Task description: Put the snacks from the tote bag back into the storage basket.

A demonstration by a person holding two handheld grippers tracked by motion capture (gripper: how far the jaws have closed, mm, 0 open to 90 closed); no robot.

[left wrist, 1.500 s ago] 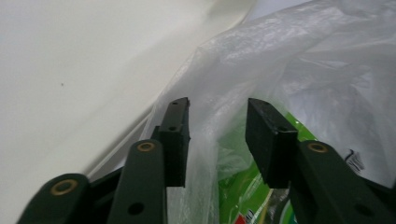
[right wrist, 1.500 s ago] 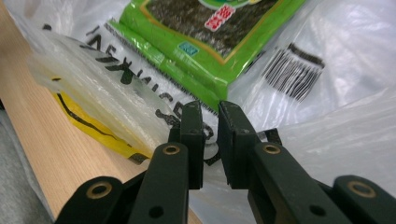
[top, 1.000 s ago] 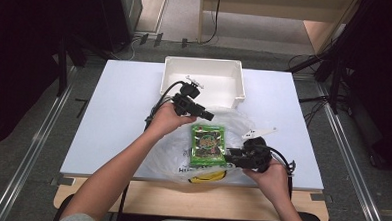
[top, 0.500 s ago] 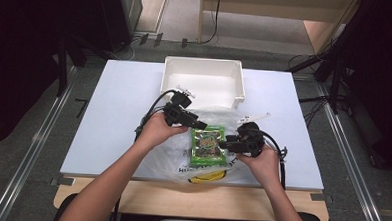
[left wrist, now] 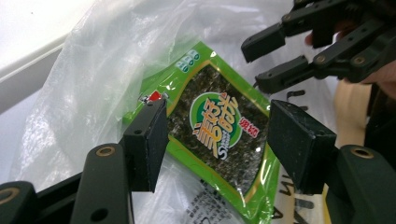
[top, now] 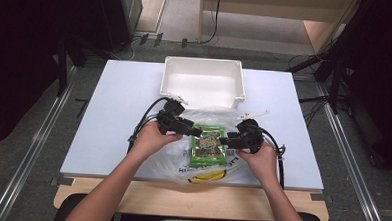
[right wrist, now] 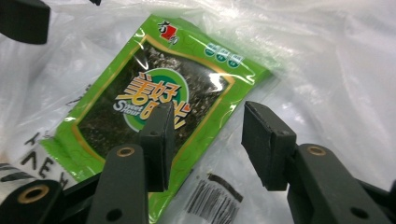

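Observation:
A green seaweed snack packet [top: 210, 143] [left wrist: 219, 135] [right wrist: 154, 84] lies flat on a clear plastic bag [top: 174, 162] near the table's front edge. My left gripper [top: 195, 133] [left wrist: 219, 119] is at the packet's left edge, open, with the packet seen between its wide jaws but not pressed. At the packet's right edge, my right gripper [top: 226, 141] [right wrist: 208, 116] is open and its jaws have just been opening. The packet's edge and the bag film lie under its gap, and the pads touch neither. The right gripper [left wrist: 259, 65] also appears across the packet in the left gripper view.
A white rectangular bin [top: 204, 62] stands at the back middle of the white table [top: 119, 92], just beyond the bag. A small white stick [top: 256, 113] lies to the right of the bag. Printed lettering and a yellow mark [top: 206, 177] show on the bag's near part.
The left gripper has come toward the near edge, down to the packet's left side. The right gripper has moved up and inward to the packet's right side.

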